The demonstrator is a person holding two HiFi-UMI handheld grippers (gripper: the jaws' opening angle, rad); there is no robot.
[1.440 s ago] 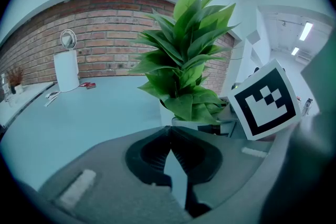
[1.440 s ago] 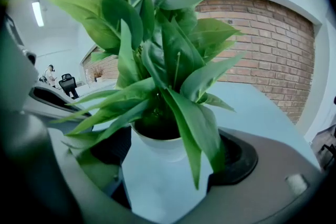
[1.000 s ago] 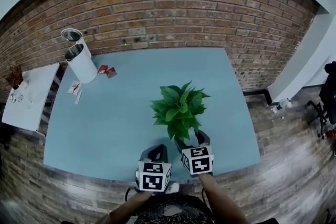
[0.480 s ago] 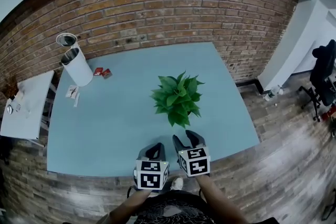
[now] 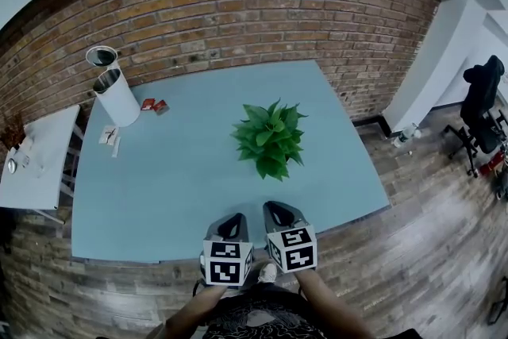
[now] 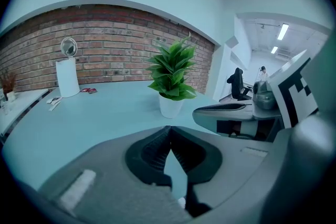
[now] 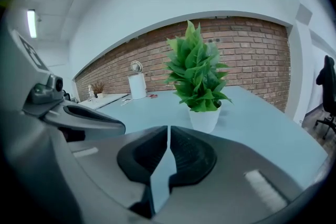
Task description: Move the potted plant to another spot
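Both of your grippers have pulled back to the near edge of the pale blue rectangular tabletop (image 5: 159, 194), and both are empty. A second ago your right gripper (image 5: 276, 208) reached up against the base of the green leafy potted plant (image 5: 270, 137) with its jaws spread. Now its jaws are pressed together on nothing, and the plant stands free, well apart from both grippers. Your left gripper (image 5: 232, 218) also has its jaws together, pinching nothing. That reads as a release: the plant looks set down near the middle of the table, so the move seems finished. The head view hides the pot under the leaves. The right gripper view shows the small white tapered pot (image 7: 205, 119) standing upright on the table. The left gripper view shows it too, plus a tall white cylindrical bin (image 6: 67, 77) by the brick wall.
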